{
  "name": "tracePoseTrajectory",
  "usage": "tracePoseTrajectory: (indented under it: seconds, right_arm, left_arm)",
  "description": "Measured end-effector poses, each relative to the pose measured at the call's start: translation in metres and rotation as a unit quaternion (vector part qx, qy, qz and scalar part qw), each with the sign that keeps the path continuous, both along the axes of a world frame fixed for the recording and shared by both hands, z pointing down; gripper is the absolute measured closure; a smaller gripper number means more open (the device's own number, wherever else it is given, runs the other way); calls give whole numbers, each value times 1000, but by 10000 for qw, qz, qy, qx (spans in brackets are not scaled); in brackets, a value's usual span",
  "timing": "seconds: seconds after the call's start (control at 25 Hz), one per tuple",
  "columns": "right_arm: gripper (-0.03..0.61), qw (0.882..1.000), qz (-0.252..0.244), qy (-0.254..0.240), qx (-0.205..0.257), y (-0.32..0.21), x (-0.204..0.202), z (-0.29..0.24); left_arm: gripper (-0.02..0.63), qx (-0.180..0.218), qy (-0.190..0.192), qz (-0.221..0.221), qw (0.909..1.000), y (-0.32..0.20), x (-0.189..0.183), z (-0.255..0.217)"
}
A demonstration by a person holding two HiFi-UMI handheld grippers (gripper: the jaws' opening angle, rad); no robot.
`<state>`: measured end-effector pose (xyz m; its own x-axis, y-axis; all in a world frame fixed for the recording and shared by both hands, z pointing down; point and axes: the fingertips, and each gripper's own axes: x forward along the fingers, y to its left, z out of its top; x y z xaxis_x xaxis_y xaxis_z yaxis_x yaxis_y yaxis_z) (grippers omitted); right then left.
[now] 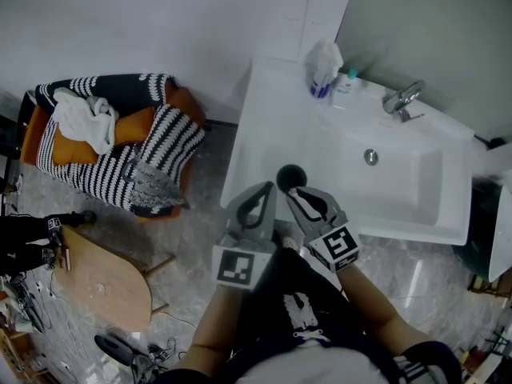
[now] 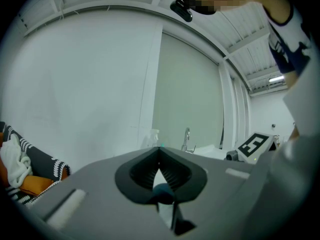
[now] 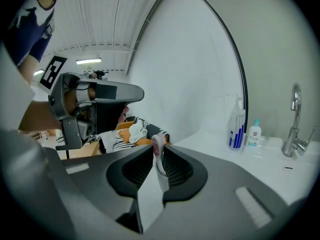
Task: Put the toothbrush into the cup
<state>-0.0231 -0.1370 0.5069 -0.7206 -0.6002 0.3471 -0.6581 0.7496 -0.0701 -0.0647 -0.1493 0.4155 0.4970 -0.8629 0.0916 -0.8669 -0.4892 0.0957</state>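
Over the front rim of the white ceramic washbasin [image 1: 416, 229] I hold both tools close together. My left tongs [image 2: 159, 155] are closed, and the dark rounded thing caught in their gap is, as far as I can judge, the wall of the dark round cup [image 1: 291, 176], whose open mouth sits right at their tips. My right tongs [image 3: 159, 150] are clamped on the slim white-and-pink plastic toothbrush [image 3: 159, 159].

I judge this to be the insertion step: brush and cup are both in hand and brought near each other, but the toothbrush is not yet in the cup. Next I would need to bring one end of the brush over the mouth, tip it downward, lower it inside and only then loosen my right tongs.

The toothbrush's long axis runs along the gap of my right tongs, its pale pink end poking just past their tips and pointing away from me. I cannot tell whether that is the bristle end.
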Motion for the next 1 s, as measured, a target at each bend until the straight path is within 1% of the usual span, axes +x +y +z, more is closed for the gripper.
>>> tracePoseTrajectory:
  seconds: [0.24,0.48,0.68,1.0]
  right_arm:
    - [515,10000,-2,28,-3,0,2,1]
    - [516,10000,-17,30,-5,2,2,-1]
    - [515,10000,-54,8,-7,3,3,-3]
    - [514,9998,-184,19,-27,5,3,-4]
  left_arm:
    - [614,71,-59,32,10000,1,2,3]
    - [614,357,-105,146,9992,4,6,-3]
    - [614,564,-245,255,9978,4,9,-8]
    - [614,557,-238,238,9979,2,10,-4]
